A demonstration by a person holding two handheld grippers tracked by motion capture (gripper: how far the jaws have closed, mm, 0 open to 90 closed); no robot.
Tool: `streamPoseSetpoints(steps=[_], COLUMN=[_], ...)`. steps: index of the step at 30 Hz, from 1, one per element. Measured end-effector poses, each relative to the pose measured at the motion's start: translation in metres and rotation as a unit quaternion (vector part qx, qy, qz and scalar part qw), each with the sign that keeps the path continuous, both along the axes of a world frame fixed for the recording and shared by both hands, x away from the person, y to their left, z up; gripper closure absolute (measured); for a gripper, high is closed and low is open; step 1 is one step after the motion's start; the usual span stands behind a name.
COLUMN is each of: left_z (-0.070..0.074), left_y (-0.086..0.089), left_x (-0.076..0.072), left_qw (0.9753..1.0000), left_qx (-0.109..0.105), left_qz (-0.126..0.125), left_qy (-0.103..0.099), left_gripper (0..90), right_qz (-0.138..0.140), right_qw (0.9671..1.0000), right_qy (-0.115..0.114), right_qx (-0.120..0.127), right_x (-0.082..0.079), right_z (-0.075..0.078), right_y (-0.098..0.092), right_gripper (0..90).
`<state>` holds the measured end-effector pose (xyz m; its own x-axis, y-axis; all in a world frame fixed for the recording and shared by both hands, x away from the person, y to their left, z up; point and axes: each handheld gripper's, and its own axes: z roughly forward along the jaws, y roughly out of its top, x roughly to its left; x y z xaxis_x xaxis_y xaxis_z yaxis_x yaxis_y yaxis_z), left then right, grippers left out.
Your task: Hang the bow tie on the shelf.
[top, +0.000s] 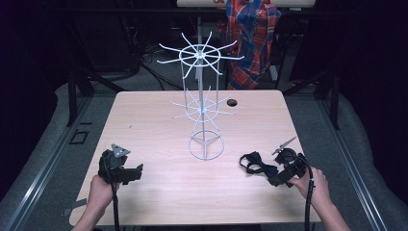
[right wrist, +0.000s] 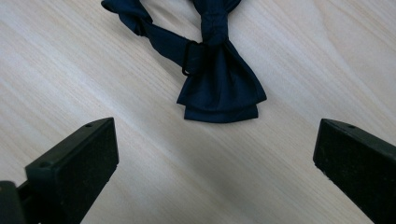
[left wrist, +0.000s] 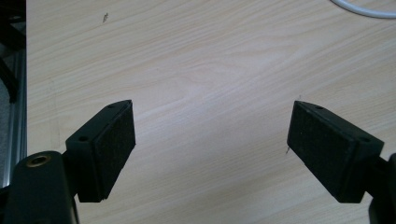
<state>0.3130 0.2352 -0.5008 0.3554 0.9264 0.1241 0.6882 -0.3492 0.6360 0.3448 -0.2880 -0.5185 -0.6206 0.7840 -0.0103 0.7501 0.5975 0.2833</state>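
- Left gripper [top: 137, 172], black two-jaw tool held in the person's left hand [top: 100, 191], sits at about 7 o'clock on the pale wood-grain table [top: 159, 120]. In the left gripper view the jaws stand wide apart, released, with bare tabletop between them.
- White wire display stand [top: 204, 103], upright near table centre: round base ring, two tiers of radiating hook arms.
- Small round hole [top: 232, 102] in the tabletop at 1 o'clock, just right of the stand.
- Dark navy fabric bow tie [top: 257, 163] with strap lies flat at about 4 o'clock, touching the table.
- Right gripper [top: 275, 177], in the right hand [top: 315, 185], is just beside the bow tie; jaws spread, released, bow tie ahead of them.
- Red-and-blue plaid cloth [top: 251, 29] hangs beyond the table, 12 to 1 o'clock.
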Motion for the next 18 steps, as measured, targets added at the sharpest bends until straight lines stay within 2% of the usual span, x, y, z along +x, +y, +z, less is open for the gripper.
streamPoseSetpoints(steps=[3,4,5,6,9,10,13,18], left_z=[0.0,0.0,0.0,0.0,0.0,-0.001,0.0,-0.001], left_y=[0.0,0.0,0.0,0.0,0.0,0.0,0.0,0.0], left_x=[0.0,0.0,0.0,0.0,0.0,0.0,0.0,0.001], left_qw=[1.0,1.0,1.0,1.0,1.0,1.0,1.0,1.0], left_qx=[0.001,0.001,0.001,0.0,0.0,0.0,0.001,0.003], left_qz=[0.0,0.0,0.0,0.0,0.001,0.002,0.001,0.002], left_qy=[0.002,0.001,0.001,0.002,0.001,0.001,0.001,0.002], left_gripper=[15.5,15.5,15.6,15.6,15.6,15.6,15.6,15.5], right_qz=[-0.002,0.004,-0.003,0.007,0.007,0.004,0.012,0.008], right_qw=[0.9999,1.0,0.9998,0.9999,0.9999,0.9998,0.9999,0.9999], right_qy=[-0.004,-0.006,-0.009,-0.009,-0.007,-0.013,-0.001,-0.009], right_qx=[0.01,0.005,0.015,0.006,0.011,0.014,-0.006,-0.008], right_x=[0.0,0.001,0.001,0.002,0.003,0.003,0.008,0.012], right_z=[0.0,0.0,-0.001,0.0,0.0,-0.001,-0.004,-0.007], right_y=[0.003,0.003,0.006,0.006,0.009,0.011,0.016,0.022], right_gripper=[0.0,0.0,0.0,0.0,0.0,0.0,0.0,0.0])
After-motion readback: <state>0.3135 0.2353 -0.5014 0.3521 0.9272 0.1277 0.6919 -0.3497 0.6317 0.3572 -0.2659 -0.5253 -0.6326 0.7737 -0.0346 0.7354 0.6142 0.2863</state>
